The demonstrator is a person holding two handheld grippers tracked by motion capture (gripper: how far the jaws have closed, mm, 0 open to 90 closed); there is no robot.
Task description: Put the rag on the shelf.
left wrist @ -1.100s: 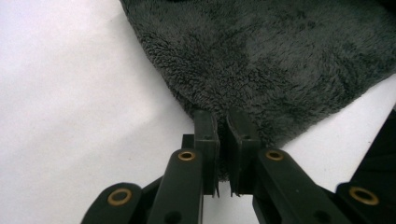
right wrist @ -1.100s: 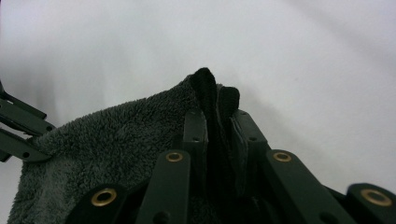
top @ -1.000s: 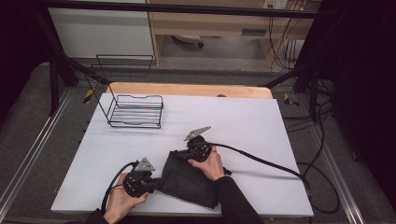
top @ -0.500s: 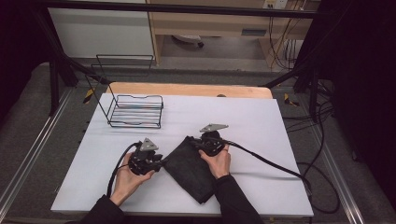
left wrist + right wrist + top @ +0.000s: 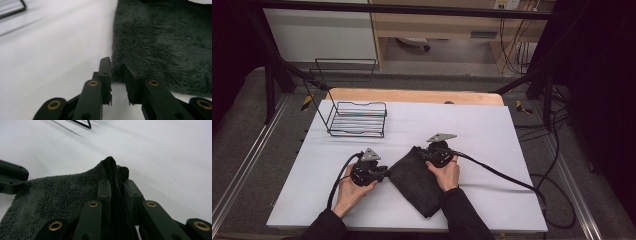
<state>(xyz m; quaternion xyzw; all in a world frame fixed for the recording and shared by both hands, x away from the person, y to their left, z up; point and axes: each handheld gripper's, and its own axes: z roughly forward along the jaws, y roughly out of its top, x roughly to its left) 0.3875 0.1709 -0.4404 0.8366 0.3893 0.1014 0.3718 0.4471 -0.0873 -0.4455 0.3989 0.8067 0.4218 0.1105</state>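
A dark grey folded towel [image 5: 416, 180] lies flat on the white bench [image 5: 512, 145], near the front edge and roughly at its middle. Its long axis runs on a slant: one short end points away from the person and slightly to their left, the other points toward the person and to their right, ending close to the bench's front edge.

A person's two hands reach in from the front, each carrying black tongs. The right tongs [image 5: 117, 185] sit at the towel's far right corner, pressed together on a bunched fold of the cloth, which pokes up between the jaws in the right gripper view. The right hand [image 5: 445, 172] rests partly on the towel's edge.

The left tongs [image 5: 117, 65] lie low on the bench at the towel's left long edge, pointing at it. Their jaws have just been closing, yet a narrow gap remains between them; the towel's fuzzy edge sits just beyond the tips, and the pads do not press on it. The left hand [image 5: 351, 189] rests on the bench beside the towel.

A black wire basket [image 5: 358, 119] stands well apart, near the far left corner of the bench.
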